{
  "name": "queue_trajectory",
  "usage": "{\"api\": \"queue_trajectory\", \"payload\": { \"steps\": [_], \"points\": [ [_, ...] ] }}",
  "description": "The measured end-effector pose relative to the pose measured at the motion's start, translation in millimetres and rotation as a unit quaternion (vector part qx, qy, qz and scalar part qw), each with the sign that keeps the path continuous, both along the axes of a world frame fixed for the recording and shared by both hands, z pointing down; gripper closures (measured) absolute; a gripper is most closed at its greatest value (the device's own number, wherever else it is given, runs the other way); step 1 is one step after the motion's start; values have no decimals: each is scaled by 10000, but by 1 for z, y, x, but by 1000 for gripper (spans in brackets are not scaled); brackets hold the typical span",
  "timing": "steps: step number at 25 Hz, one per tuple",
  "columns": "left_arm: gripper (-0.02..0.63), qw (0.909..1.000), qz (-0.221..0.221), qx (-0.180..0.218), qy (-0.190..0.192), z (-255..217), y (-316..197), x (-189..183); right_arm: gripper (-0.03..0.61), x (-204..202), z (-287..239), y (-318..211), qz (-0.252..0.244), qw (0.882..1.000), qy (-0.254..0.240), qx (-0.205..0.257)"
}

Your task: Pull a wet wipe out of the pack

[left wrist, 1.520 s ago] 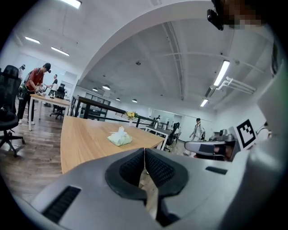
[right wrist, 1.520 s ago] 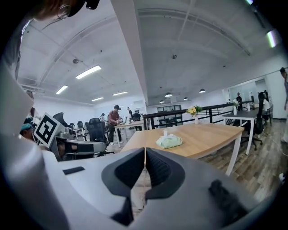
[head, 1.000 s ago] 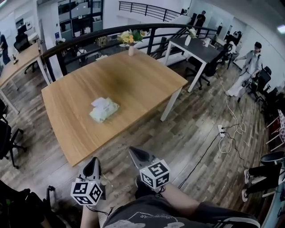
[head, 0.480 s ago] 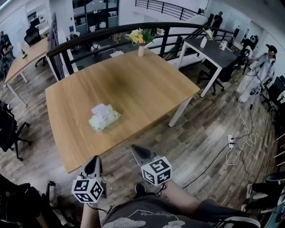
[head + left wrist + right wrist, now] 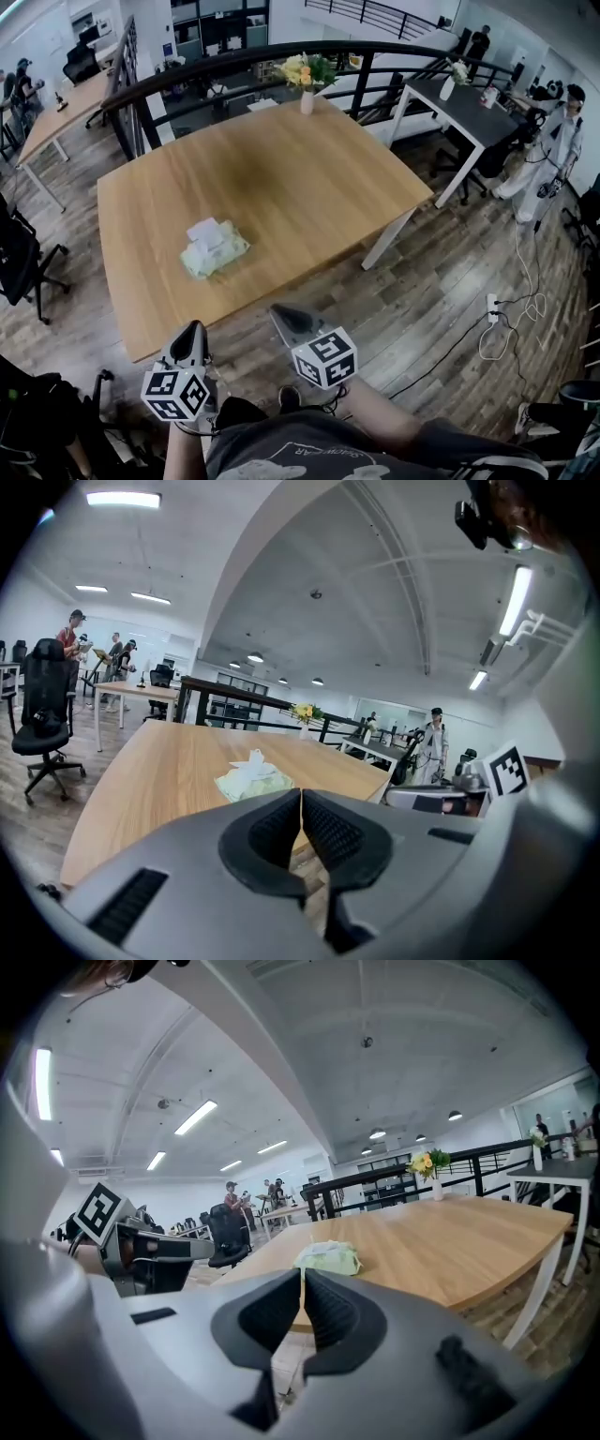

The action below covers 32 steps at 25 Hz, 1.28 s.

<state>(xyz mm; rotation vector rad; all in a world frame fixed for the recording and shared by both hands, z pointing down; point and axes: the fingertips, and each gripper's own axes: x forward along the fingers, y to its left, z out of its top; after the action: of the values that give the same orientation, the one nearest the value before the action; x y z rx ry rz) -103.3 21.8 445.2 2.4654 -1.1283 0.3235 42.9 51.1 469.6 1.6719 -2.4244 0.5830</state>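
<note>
A pale green wet wipe pack (image 5: 214, 250) lies on the wooden table (image 5: 309, 178), with a white wipe sticking up from its top. The pack also shows ahead in the left gripper view (image 5: 253, 778) and in the right gripper view (image 5: 329, 1257). My left gripper (image 5: 192, 330) is shut and empty, held off the table's near edge. My right gripper (image 5: 279, 316) is shut and empty too, just short of that edge. Both point toward the pack, well apart from it.
A vase of flowers (image 5: 307, 79) stands at the table's far edge by a black railing (image 5: 234, 66). A dark table (image 5: 473, 103) stands right, an office chair (image 5: 23, 258) left. Cables and a power strip (image 5: 492, 307) lie on the wood floor. People stand far off.
Both grippers have come closer to the table's near edge, staying shut. The table and pack sit lower and nearer in the head view.
</note>
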Motion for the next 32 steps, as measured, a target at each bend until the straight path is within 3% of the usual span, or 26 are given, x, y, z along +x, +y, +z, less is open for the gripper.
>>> {"api": "queue_trajectory", "payload": {
  "steps": [12, 32],
  "points": [
    [598, 9995, 133, 70, -288, 9, -26, 19, 551, 7, 5, -21, -20, 10000, -41, -53],
    [597, 9978, 317, -420, -393, 53, -157, 43, 551, 18, 22, -139, 310, 9979, 331, -454]
  ]
}}
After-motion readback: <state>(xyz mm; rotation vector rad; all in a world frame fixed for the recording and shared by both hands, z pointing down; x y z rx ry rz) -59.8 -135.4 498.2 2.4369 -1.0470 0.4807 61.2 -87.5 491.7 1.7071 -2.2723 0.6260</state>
